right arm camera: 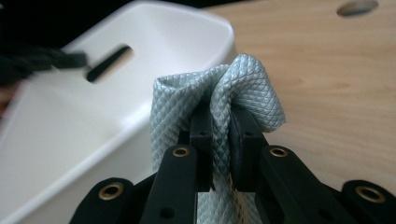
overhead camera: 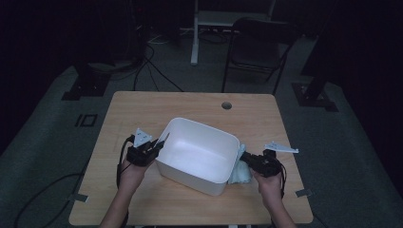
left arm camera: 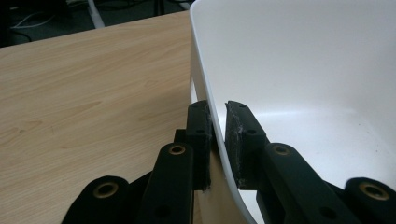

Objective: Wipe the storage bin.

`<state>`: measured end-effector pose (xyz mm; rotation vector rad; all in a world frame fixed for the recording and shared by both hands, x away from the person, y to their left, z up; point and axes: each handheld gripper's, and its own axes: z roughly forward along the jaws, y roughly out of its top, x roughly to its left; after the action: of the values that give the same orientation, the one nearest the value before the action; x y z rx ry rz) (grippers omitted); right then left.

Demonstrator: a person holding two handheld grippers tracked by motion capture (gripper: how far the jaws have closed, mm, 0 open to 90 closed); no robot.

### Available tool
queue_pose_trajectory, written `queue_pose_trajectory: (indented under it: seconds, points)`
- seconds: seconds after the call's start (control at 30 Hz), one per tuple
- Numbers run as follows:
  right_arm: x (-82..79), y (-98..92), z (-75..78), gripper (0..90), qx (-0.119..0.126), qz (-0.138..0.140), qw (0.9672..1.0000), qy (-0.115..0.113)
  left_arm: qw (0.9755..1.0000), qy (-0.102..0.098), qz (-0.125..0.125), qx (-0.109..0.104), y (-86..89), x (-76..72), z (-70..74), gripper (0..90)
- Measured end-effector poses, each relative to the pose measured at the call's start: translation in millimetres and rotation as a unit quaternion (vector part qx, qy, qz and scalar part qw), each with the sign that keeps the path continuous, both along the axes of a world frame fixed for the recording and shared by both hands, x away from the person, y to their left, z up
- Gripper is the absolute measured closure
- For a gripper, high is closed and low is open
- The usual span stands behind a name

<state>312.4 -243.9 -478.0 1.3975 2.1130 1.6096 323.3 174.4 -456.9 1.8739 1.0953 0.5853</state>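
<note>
Where the left tongs (left arm camera: 217,140) sit, their two black jaws are closed on the thin white wall of the tub (left arm camera: 299,70), one pad outside and one inside the rim; the high view shows these left tongs (overhead camera: 151,148) at the tub's left end. The right tongs (right arm camera: 219,140) are clamped tight on a bunched fold of cloth (right arm camera: 243,84), which bulges above the pads and hangs down between the jaws. In the high view the right tongs (overhead camera: 248,158) hold that cloth (overhead camera: 240,172) against the right end of the tub (overhead camera: 197,147), just outside its wall.

The cloth is pale blue-grey with a fine diamond quilted weave and a slight sheen. The tub is a white, rounded-corner plastic basin with smooth, glossy walls and a slot-shaped handle hole (right arm camera: 108,62) in its end; a few dark specks lie on its floor. It stands at an angle on the near middle of the bench (overhead camera: 142,109).

The bench is light wood with a round cable hole (overhead camera: 226,105) near its far edge. Beyond it stand a dark folding chair (overhead camera: 259,50), a white frame leg (overhead camera: 194,33) and loose cables (overhead camera: 152,71) on the grey floor. The tub's own wall stands between the cloth and the basin's inside.
</note>
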Motion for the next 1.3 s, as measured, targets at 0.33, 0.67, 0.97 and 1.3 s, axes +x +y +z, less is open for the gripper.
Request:
queue_pose_trajectory:
  seconds: [0.33,0.67,0.97,1.3]
  points:
    - [5.6,-4.4,5.9,81.5,0.022,-0.007,0.9997,-0.011,1.0,-0.002,0.007,0.005,-1.0,-0.8,0.2,80.1]
    - [11.6,2.2,-9.6,82.2,-0.02,-0.012,0.9997,0.003,1.0,-0.002,-0.006,0.0,-0.2,0.2,-0.1,79.9]
    - [19.9,6.3,-41.1,82.3,-0.045,-0.017,0.998,0.041,1.0,-0.003,0.001,-0.002,-0.5,-0.6,-0.4,79.6]
    - [22.7,0.3,-43.5,81.5,-0.043,-0.013,0.9977,0.051,0.9999,0.003,-0.004,-0.013,0.4,-2.1,-1.7,71.3]
